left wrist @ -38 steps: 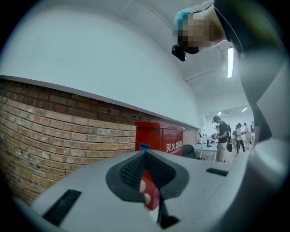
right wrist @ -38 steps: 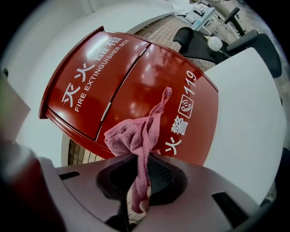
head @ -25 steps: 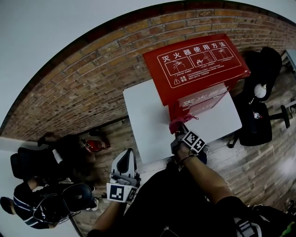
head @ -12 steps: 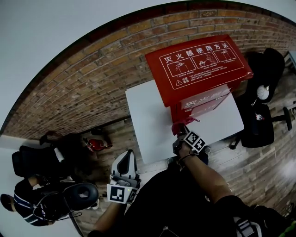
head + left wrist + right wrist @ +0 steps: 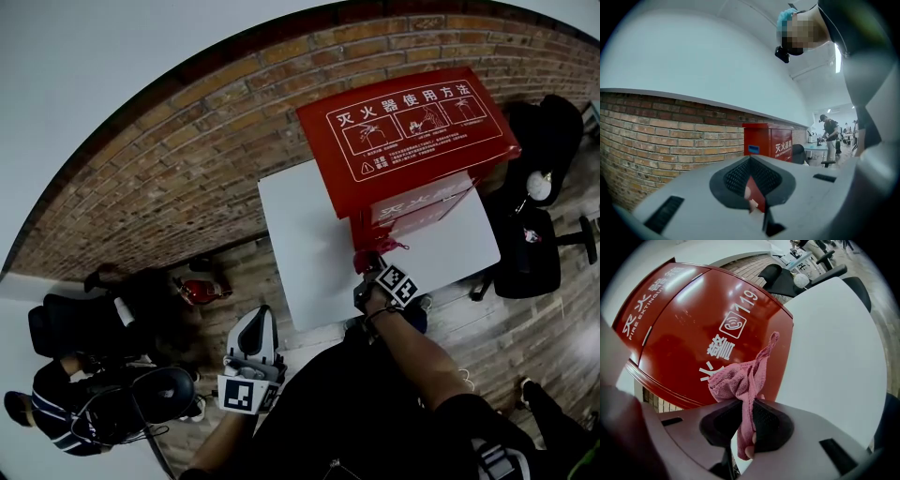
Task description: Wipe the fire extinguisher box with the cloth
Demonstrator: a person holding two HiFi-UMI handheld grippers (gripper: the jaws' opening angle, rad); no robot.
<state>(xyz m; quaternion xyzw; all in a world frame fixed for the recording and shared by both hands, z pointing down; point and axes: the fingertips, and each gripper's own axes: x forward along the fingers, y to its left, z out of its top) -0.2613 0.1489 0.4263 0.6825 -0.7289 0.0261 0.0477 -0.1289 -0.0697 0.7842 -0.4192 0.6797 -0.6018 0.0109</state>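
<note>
Cloth (image 5: 735, 378) against the box (image 5: 689, 319) front
The right gripper (image 5: 747, 430) is clamped on the pink cloth, whose bunched end lies on the red box's lower front; the box stands on a white table (image 5: 302, 246). The left gripper (image 5: 251, 339) hangs low, well apart from the table, jaws together

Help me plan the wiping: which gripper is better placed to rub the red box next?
Right. The right gripper is shut on the pink cloth, close to the red box. The left gripper hangs off the table, away from the box, carrying no cloth.
</note>
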